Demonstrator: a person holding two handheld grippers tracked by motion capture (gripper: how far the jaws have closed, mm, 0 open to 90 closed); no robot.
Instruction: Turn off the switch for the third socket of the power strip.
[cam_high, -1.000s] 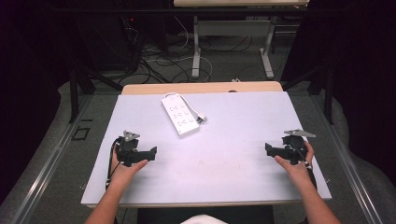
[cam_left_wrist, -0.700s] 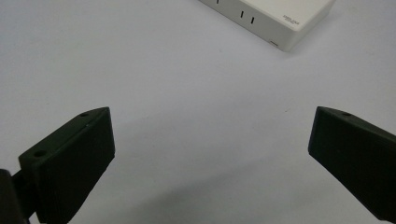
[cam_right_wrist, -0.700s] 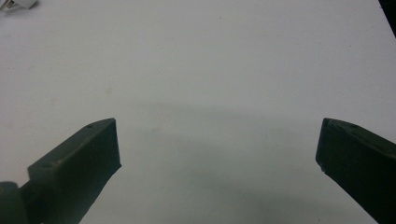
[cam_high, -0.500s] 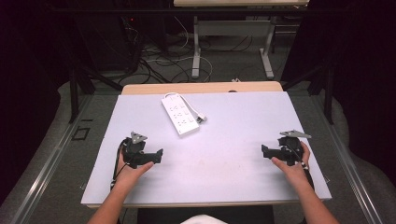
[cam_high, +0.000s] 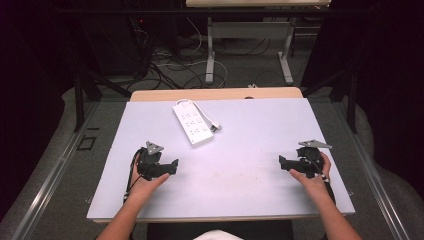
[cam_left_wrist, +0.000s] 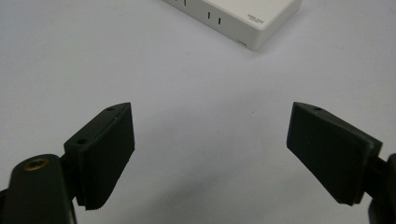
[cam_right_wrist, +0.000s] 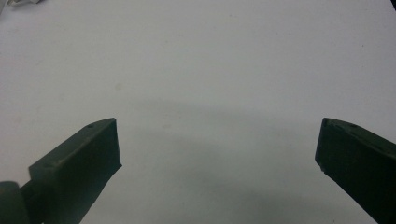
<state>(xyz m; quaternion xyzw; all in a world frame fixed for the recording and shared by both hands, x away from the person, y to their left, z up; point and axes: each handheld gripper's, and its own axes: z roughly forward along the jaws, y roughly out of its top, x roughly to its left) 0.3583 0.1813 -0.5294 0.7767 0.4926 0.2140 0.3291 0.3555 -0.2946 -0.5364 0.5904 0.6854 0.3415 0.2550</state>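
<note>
– Toward the desk's (cam_high: 260, 195) far edge, left of middle, lies the power strip (cam_high: 192, 123); both grippers' jaws gape, empty.
– Rigid, light, probably slick plastic: pinch across its long sides.

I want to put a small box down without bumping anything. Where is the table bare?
The widest bare patch is the middle of the table, between the left tongs and the right tongs. The far right, beyond the power strip, is bare too. It is busier at the far left-centre, where the strip and its plug lie.
</note>
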